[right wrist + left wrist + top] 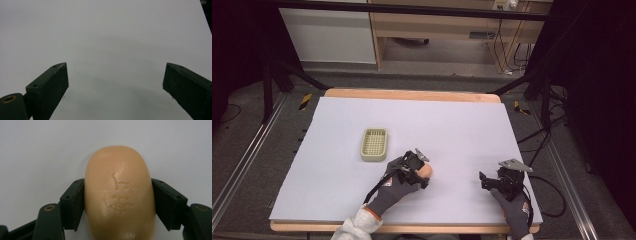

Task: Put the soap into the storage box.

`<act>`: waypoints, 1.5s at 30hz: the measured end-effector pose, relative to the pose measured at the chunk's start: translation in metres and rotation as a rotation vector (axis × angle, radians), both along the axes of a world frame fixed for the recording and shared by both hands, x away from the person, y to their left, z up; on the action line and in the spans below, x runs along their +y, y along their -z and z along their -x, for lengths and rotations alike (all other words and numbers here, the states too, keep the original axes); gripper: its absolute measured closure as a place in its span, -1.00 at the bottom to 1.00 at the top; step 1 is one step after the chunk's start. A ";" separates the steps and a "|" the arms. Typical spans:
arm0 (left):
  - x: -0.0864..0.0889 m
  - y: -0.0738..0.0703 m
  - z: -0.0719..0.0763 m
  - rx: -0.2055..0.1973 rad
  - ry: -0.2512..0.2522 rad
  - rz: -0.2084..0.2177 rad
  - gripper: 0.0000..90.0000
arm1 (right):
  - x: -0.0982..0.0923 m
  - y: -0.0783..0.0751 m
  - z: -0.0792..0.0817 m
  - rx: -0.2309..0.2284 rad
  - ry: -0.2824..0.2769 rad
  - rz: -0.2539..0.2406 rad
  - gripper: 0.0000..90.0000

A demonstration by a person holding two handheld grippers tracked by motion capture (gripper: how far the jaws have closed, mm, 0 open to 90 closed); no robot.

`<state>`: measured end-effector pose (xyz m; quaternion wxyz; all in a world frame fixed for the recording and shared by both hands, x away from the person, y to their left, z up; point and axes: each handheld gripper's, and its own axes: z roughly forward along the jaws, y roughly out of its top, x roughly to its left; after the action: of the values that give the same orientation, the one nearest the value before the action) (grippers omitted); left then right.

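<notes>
— Two grippers over the white table (337, 175) in the high view; which one is working?

— Left gripper (424, 175); it sits just right of and nearer the person than the soap dish (374, 144), with the peach soap bar (427, 171) at its tip. Right gripper (492, 181) is well apart from the dish, far to its right — idle, I'd judge.

— And the left gripper view?

— Both black jaws press the soap bar (120, 195) on its two long flanks, so the left gripper (119, 202) is clamped on it; the bar's long axis runs straight away from the camera, in line with the jaws; bare table behind it.

— The right gripper view?

— Jaws spread wide with nothing between them; the right gripper (115, 85) looks over plain table surface.

— So what does the coming move turn on?

— The dish lies up and to the left of the held bar, near but not touching; the left hand is plainly the nearer one. The dish's long axis runs away from the person, so I'd judge the bar needs to line up with that before going in.
</notes>
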<state>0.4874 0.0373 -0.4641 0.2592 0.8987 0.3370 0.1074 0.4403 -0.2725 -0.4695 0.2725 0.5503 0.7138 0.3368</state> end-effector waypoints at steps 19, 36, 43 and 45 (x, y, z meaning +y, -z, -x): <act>0.006 -0.017 0.008 -0.034 0.008 0.031 -0.30 | -0.001 0.000 0.000 -0.001 -0.004 0.005 -0.85; 0.034 -0.035 0.014 -0.054 -0.019 0.060 -0.29 | -0.001 0.000 0.000 -0.002 0.002 0.005 -0.85; 0.050 -0.036 0.016 -0.057 -0.046 0.071 -0.30 | -0.001 0.000 0.000 0.001 0.005 0.004 -0.85; 0.054 -0.036 0.016 -0.055 -0.052 0.077 -0.29 | -0.001 0.000 0.000 -0.001 0.007 0.004 -0.85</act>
<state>0.4717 0.0910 -0.4283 0.2998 0.8757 0.3569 0.1259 0.4403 -0.2734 -0.4696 0.2752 0.5522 0.7123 0.3345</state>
